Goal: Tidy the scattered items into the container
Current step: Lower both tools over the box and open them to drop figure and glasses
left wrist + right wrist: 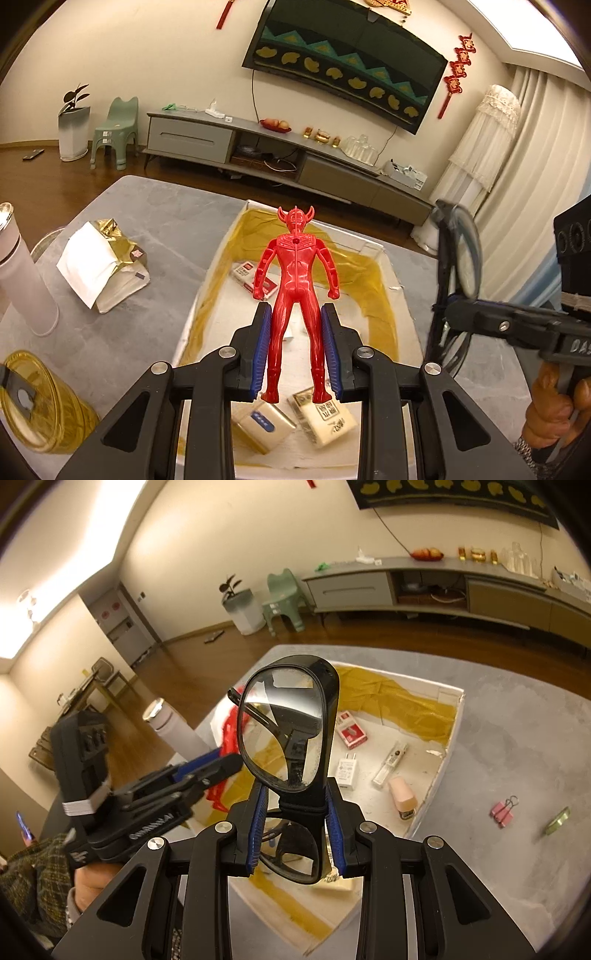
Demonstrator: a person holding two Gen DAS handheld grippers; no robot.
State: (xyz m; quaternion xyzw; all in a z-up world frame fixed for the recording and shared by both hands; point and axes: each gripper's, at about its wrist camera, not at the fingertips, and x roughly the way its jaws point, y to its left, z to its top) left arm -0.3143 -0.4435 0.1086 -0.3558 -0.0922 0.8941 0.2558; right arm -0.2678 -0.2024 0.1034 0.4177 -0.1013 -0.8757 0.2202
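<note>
A red plastic hero figure (295, 280) stands upright between the blue pads of my left gripper (295, 307), which is shut on its legs. It hangs over a white box (201, 306) lined with yellow film. Black-framed glasses (327, 686) are pinched at the bridge by my right gripper (295, 786), one lens above the fingers and one below. That pair also hangs over the box (452, 738). From the left wrist view the glasses (467, 251) show at the right edge. The red figure (229, 731) is partly hidden behind the glasses.
Inside the box lie a red-and-white pack (352, 733), a white charger plug (347, 771), a clear tube (391, 762) and a pink bottle (402, 794). A pink binder clip (502, 810) and a small green item (557, 821) lie on the grey table. A white flask (22, 280), gold-white bag (103, 266) and yellow tub (44, 402) stand left.
</note>
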